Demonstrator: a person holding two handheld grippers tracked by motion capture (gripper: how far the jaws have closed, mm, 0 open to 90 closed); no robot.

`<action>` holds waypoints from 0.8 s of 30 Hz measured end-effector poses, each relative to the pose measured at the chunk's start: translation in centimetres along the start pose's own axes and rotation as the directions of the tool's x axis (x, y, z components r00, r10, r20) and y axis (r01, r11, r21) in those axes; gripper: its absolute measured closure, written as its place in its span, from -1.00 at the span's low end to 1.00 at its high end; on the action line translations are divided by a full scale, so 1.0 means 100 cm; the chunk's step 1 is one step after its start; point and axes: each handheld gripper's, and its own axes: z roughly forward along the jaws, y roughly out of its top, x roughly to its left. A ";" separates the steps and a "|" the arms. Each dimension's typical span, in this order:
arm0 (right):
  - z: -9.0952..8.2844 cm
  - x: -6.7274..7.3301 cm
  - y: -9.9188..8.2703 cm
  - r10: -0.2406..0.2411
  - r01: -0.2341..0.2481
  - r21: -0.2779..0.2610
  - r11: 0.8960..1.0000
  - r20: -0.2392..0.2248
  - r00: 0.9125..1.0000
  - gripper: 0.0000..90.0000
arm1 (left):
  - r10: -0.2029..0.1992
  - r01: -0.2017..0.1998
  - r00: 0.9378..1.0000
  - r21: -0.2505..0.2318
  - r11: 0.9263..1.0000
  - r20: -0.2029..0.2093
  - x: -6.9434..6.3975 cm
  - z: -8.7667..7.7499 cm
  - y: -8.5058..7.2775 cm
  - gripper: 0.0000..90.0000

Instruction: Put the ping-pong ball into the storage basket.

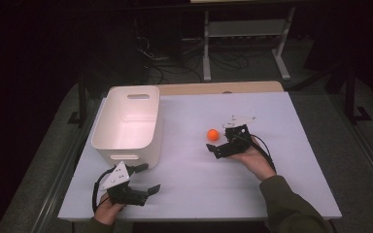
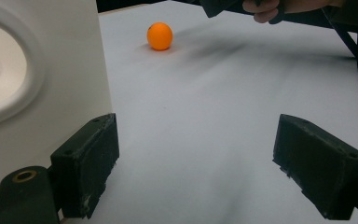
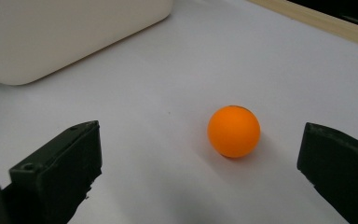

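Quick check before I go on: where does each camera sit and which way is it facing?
High view: above the person's side, looking forward and down on the table; shows both forearms, left gripper, right gripper.
Left gripper view: rides the left gripper, low beside the white bin, facing the orange ball; own open jaws.
Right gripper view: rides the right gripper, facing the ball closely; own open jaws.
All views share ball and bin.
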 end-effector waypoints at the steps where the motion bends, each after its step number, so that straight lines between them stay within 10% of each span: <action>1: 0.000 0.000 0.001 0.000 0.000 0.000 1.000 0.000 1.000 -1.00 | 0.000 0.000 1.000 0.001 1.000 0.000 0.000 0.000 0.000 -0.69; 24: 0.013 -0.007 0.008 0.013 -0.013 -0.002 1.000 0.005 1.000 -1.00 | -0.002 0.002 1.000 0.001 1.000 0.001 0.001 0.000 0.000 -0.69</action>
